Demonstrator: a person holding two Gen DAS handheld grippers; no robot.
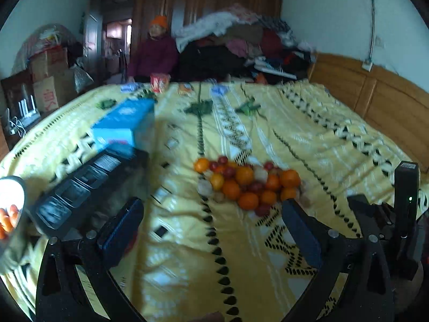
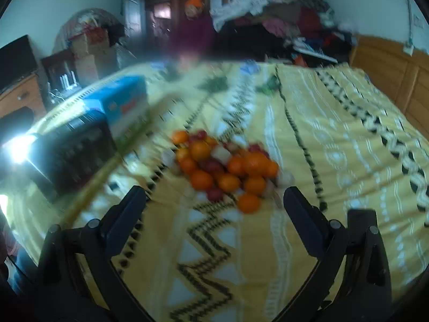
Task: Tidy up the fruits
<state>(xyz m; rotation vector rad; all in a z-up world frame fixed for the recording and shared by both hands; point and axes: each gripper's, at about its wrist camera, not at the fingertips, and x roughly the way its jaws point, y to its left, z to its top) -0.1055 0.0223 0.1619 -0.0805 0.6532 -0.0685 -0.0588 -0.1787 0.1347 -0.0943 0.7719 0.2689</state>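
A pile of fruit [image 1: 246,182] lies on the yellow patterned bedspread [image 1: 241,241]: several oranges, small red fruits and pale ones. It also shows in the right wrist view [image 2: 225,166]. My left gripper [image 1: 211,212] is open and empty, just short of the pile. My right gripper [image 2: 214,201] is open and empty, its fingertips at the near edge of the pile. A white bowl [image 1: 10,209] holding orange pieces sits at the far left edge of the left wrist view. The right gripper's body [image 1: 402,214] shows at the right of the left wrist view.
A black tray with compartments [image 1: 80,190] and a blue box [image 1: 126,123] lie left of the pile. A person in an orange hat [image 1: 155,51] sits beyond the bed. Piled clothes [image 1: 241,43] lie at the far end, a wooden headboard [image 1: 375,88] at the right.
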